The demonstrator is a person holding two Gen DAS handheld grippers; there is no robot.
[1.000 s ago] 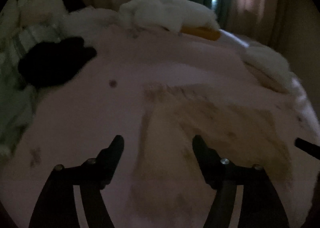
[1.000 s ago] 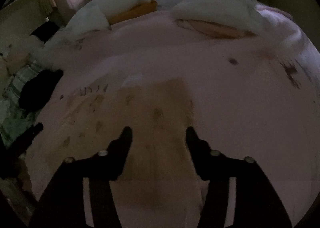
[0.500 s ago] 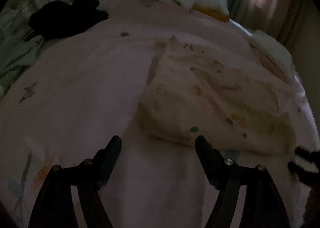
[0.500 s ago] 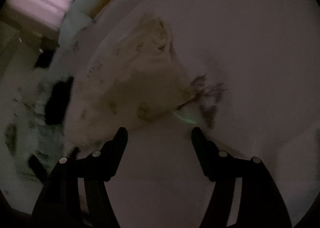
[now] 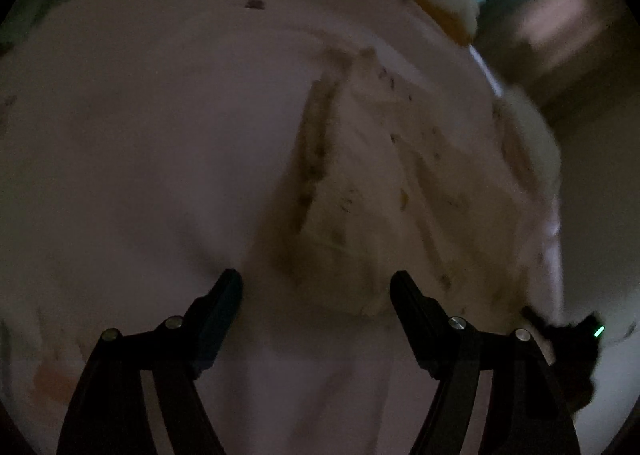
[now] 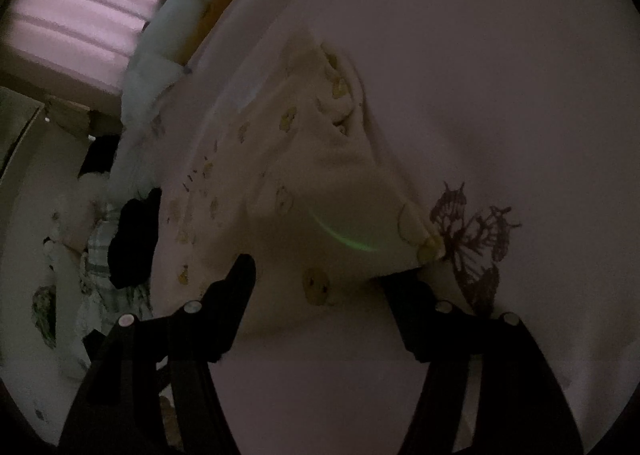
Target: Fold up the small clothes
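In a dimly lit bedroom, the left gripper is hovering low over a pink bedsheet, its 2 black fingers spread wide apart and holding nothing. Just ahead of it, a small cream garment printed with tiny yellowish figures is lying spread on the sheet, one side doubled over into a darker fold along its left edge. The garment's near hem is sitting between the fingertips' line of sight, and whether the tips are touching the cloth cannot be told through the motion blur.

The right gripper is working at the opposite side of the same garment. Its 2 fingers are also standing wide open, with the garment's near edge lying between and partly over them; the right finger's tip is hidden under the cloth's corner. A dark butterfly print on the sheet is showing just beside that corner. A faint green arc of light is falling across the fabric.

At the far end of the bed, white pillows are resting near an orange object, and a black piece of clothing is lying well apart on the left side.
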